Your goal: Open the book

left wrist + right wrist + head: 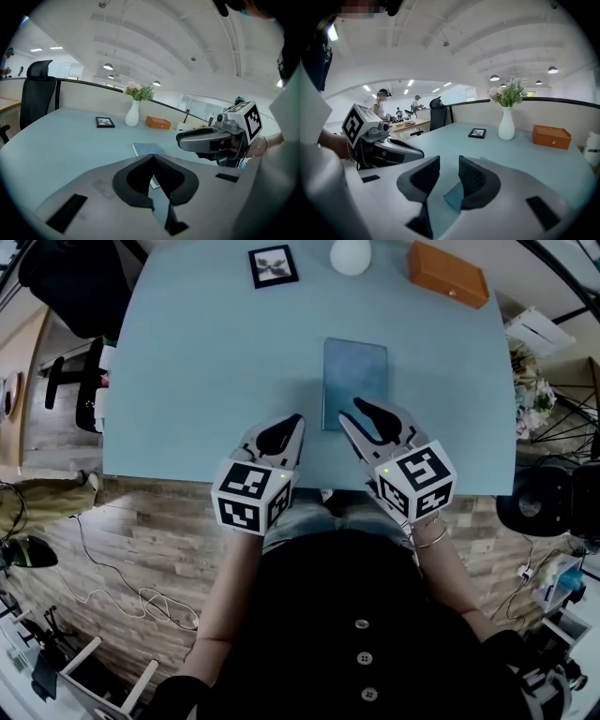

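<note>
A closed blue-grey book (pixel 355 376) lies flat on the light blue table (pixel 206 381), near its front edge. My right gripper (pixel 350 412) hovers over the book's near left corner, its jaws open by a narrow gap; that corner (pixel 453 197) shows below the gap, with nothing held. My left gripper (pixel 297 419) is just left of the book, jaws shut and tips touching, nothing in them. In the left gripper view the book (pixel 143 148) lies just past the shut tips (pixel 152 156), and the right gripper (pixel 206 138) is beside them. The left gripper (pixel 396 151) shows at the left of the right gripper view.
At the table's far edge stand a black picture frame (pixel 273 265), a white vase (pixel 350 255) with flowers and an orange box (pixel 447 273). A black office chair (pixel 70 381) is off the table's left side. The person's body is close against the front edge.
</note>
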`<state>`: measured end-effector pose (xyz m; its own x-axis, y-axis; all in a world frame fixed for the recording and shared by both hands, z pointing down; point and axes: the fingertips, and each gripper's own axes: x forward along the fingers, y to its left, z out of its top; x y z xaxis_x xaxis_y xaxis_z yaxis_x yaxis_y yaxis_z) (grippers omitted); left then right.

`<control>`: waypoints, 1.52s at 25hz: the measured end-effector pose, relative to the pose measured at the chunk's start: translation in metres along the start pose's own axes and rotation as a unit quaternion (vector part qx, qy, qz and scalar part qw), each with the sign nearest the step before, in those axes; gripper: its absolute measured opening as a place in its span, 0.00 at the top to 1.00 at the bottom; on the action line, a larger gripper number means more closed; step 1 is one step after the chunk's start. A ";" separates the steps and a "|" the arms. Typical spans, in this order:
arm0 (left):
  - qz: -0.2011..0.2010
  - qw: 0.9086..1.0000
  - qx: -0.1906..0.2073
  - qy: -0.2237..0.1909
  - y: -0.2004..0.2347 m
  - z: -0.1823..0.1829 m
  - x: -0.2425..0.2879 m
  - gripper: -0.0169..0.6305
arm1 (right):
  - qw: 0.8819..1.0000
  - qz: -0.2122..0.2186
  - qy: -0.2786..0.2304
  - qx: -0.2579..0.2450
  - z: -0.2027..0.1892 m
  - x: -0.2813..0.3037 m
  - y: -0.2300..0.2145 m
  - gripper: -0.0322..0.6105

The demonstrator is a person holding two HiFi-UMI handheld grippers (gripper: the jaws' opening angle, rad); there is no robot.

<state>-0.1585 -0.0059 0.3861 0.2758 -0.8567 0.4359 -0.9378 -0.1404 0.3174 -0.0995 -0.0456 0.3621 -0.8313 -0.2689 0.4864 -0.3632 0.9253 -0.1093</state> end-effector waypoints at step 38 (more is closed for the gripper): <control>-0.029 0.994 -0.096 0.044 0.007 -0.073 0.011 0.96 | 0.988 0.010 0.145 -0.046 -0.093 0.047 0.011 0.77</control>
<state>-0.1466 0.0201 0.4550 0.3526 -0.8024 0.4815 -0.8647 -0.0827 0.4954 -0.1038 -0.0230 0.4640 -0.6776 -0.1739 0.7146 -0.2971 0.9536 -0.0497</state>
